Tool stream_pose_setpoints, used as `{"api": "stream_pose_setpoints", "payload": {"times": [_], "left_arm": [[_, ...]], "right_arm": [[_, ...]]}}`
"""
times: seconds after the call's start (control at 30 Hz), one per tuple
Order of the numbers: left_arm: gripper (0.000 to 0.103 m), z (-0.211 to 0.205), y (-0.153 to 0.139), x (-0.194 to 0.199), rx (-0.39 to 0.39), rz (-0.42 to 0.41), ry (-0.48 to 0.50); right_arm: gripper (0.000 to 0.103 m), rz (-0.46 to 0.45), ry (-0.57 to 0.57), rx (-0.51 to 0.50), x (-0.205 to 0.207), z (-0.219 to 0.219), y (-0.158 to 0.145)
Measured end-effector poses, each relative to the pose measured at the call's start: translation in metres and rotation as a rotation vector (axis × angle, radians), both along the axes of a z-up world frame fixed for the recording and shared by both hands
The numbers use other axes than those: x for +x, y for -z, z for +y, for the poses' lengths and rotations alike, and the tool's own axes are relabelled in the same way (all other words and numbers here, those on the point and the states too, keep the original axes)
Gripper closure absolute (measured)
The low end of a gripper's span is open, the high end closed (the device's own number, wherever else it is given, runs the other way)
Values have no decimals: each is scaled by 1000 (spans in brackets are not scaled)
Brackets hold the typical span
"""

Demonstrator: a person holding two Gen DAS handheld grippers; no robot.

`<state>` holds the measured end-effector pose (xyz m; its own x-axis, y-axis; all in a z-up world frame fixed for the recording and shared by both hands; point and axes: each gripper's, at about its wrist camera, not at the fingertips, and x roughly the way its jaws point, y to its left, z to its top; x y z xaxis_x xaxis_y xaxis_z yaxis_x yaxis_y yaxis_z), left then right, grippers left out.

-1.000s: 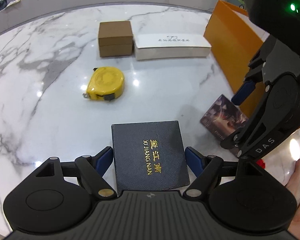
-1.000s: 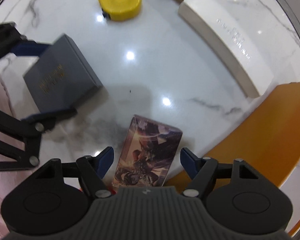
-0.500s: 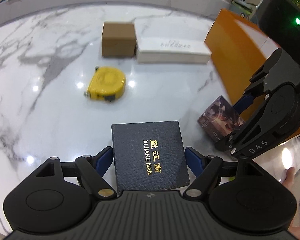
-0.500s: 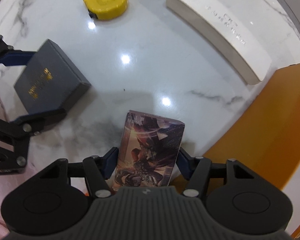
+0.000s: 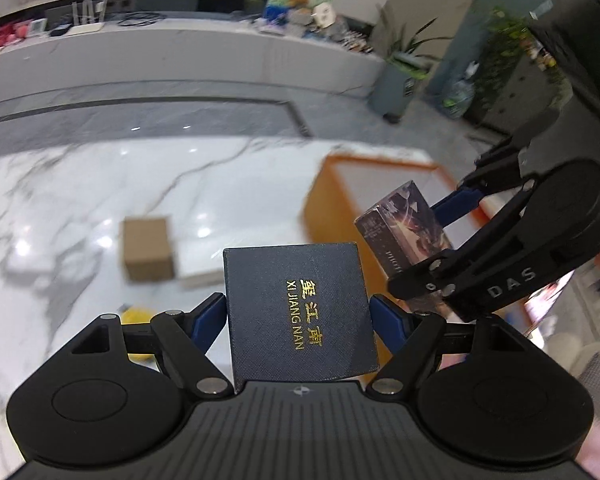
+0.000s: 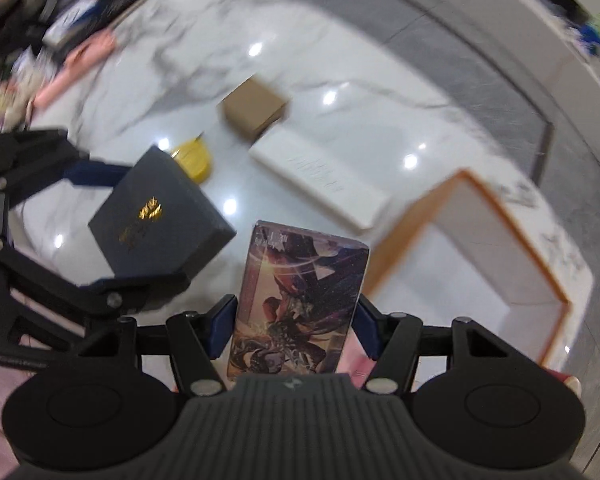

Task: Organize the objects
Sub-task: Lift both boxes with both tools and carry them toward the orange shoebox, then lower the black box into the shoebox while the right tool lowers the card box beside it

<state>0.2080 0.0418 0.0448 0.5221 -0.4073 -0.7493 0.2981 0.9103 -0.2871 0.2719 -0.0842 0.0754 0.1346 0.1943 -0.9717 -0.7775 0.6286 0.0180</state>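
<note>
Gold "XI JIANG NAN" marks the navy box (image 5: 300, 312) clamped in the left tool (image 5: 298, 316); right tool (image 6: 296, 320), at 2 o'clock, clamps the illustrated box (image 6: 300, 300). Both now lifted off the tabletop (image 5: 80, 200).

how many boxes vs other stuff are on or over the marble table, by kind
Closed boxes: 4 (dark blue box, illustrated box, brown cardboard box, white long box)
Open orange bins: 1 (orange bin)
Tape measures: 1 (yellow tape measure)
Total: 6
</note>
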Motion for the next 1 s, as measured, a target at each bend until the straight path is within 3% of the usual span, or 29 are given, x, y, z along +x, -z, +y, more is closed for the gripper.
{"api": "stream_pose_setpoints", "payload": {"times": [0.2, 0.4, 0.6, 0.8, 1.0], "left_arm": [[13, -59, -20, 28, -8, -10, 88], [13, -117, 3, 54, 15, 38, 121], [13, -166, 41, 80, 113, 49, 169], [13, -206, 65, 86, 208, 49, 194], [13, -224, 90, 89, 286, 63, 192]], "right_arm": [[40, -51, 178, 34, 26, -77, -15], [40, -45, 390, 39, 69, -132, 38], [40, -13, 533, 43, 114, -177, 89], [40, 7, 566, 74, 125, -196, 99], [40, 24, 555, 9, 128, -181, 123]]}}
